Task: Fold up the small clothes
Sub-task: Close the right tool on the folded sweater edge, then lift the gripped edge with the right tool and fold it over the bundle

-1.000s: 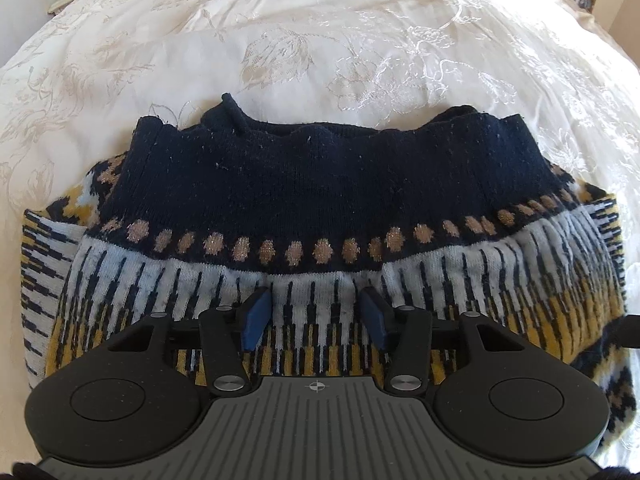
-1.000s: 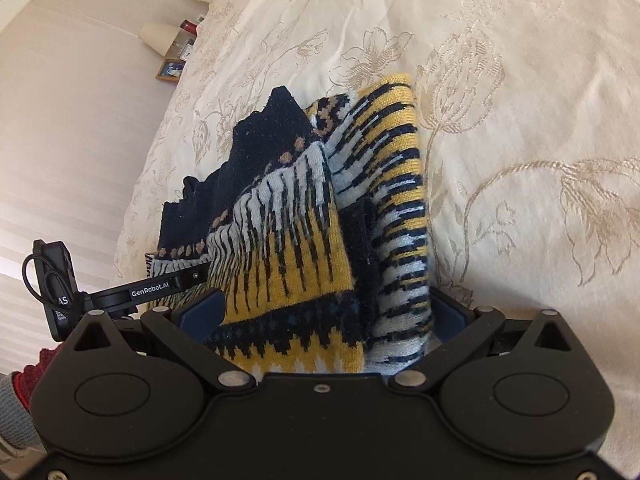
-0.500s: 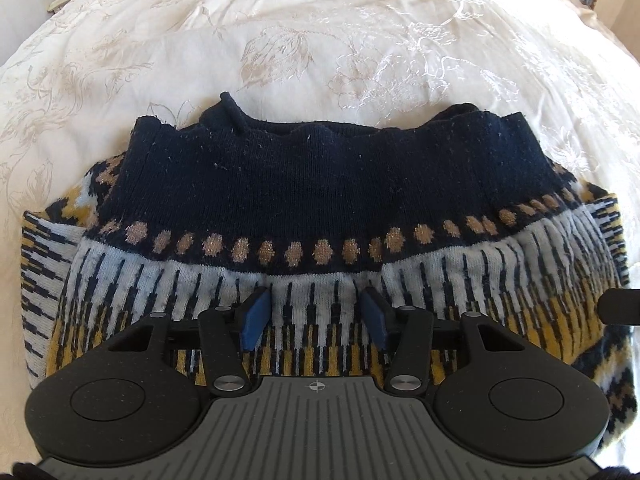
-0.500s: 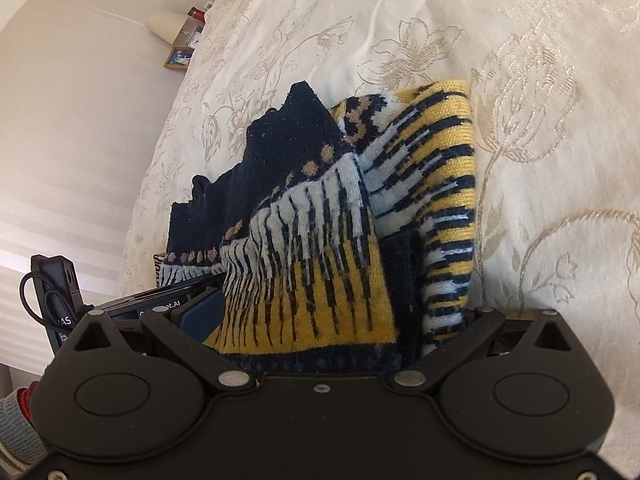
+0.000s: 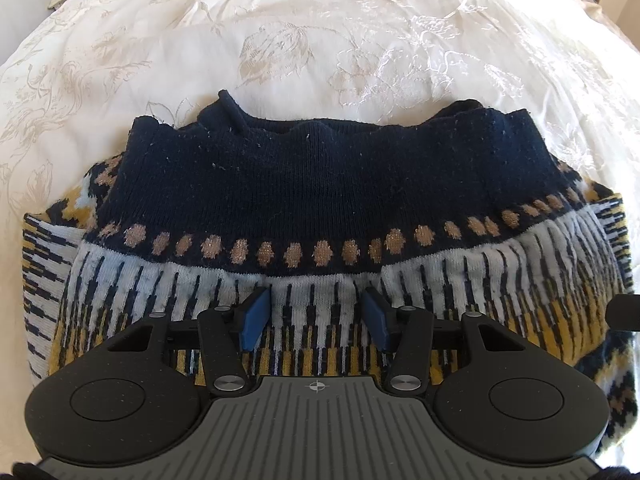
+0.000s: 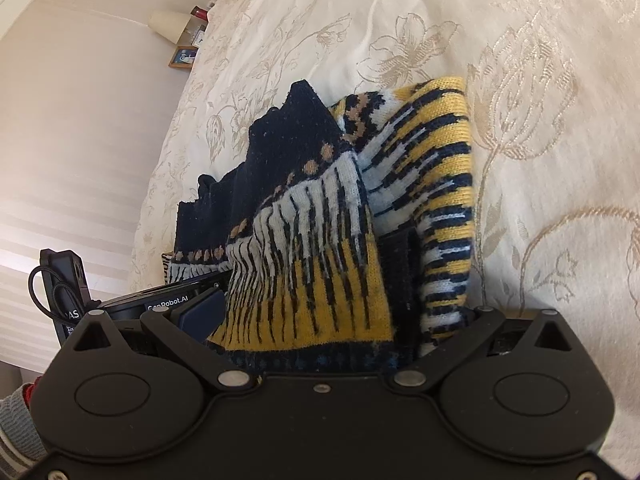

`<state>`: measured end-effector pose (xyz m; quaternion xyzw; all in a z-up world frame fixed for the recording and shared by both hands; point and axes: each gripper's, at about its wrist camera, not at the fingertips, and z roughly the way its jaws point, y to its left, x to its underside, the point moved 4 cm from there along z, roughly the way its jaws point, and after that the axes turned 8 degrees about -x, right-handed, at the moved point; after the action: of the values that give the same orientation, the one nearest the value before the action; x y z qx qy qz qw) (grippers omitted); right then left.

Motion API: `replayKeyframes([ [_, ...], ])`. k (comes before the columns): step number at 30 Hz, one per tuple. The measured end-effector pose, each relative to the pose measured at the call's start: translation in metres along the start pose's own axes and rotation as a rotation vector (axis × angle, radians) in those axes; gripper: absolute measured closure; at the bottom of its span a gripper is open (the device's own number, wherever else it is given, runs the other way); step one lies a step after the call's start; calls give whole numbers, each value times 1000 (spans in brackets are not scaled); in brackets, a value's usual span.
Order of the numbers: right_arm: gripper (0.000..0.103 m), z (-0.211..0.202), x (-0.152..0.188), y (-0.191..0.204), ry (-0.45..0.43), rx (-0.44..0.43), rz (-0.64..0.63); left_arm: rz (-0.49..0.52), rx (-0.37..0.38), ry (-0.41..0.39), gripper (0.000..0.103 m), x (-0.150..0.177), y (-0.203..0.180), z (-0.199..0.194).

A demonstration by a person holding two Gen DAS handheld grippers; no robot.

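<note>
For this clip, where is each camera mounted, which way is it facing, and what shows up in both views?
Left wrist: on the left gripper, looking forward over the folded sweater on the bedspread; only the gripper's own blue fingers show.
Right wrist: on the right gripper, looking along the sweater's side edge; a striped sleeve shows lower left.
Shared: the sweater and bedspread; the right view also shows the left gripper.

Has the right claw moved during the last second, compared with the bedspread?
Yes. The right claw advanced along the sweater while the bedspread flowers slid downward in view.
</note>
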<state>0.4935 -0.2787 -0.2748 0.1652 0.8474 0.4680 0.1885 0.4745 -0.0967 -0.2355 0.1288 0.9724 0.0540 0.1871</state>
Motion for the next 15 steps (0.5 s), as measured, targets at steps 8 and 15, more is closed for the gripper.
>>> replayKeyframes([
  [8,41,1,2,8,18,62,-15,1,15,-13,53,2,1,-1],
  [15,70,-14,4,33,-26,161,-21,-31,56,-27,55,4,30,-20],
])
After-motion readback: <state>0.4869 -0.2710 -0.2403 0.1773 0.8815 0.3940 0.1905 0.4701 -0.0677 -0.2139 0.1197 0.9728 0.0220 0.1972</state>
